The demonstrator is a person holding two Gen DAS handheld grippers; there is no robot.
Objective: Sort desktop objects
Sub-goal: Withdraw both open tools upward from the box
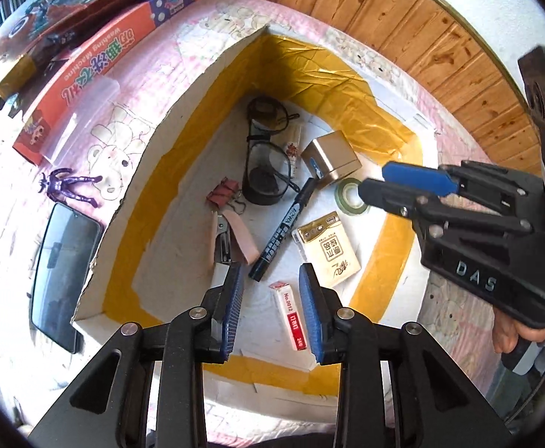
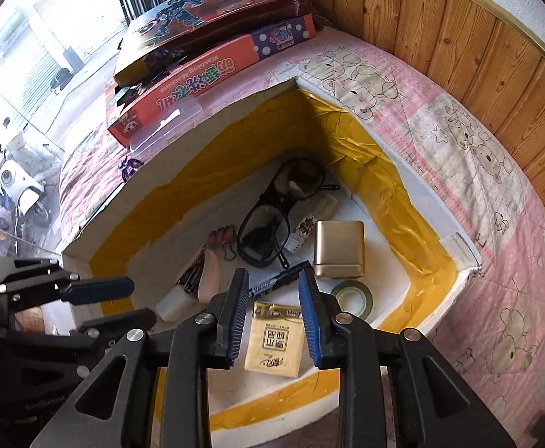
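A white foam box lined with yellow tape holds glasses, a black marker, a tissue pack, a gold tin, a tape roll, a red binder clip, a staple box and a nail clipper with a pink strap. My left gripper is open and empty above the box's near end. My right gripper hovers open over the tape roll. In the right wrist view it is open above the tissue pack, with the tin beyond.
A phone and a purple figure lie left of the box on the pink cartoon cloth. Toy boxes and a clear case lie at the far left. A wood-panelled wall runs behind.
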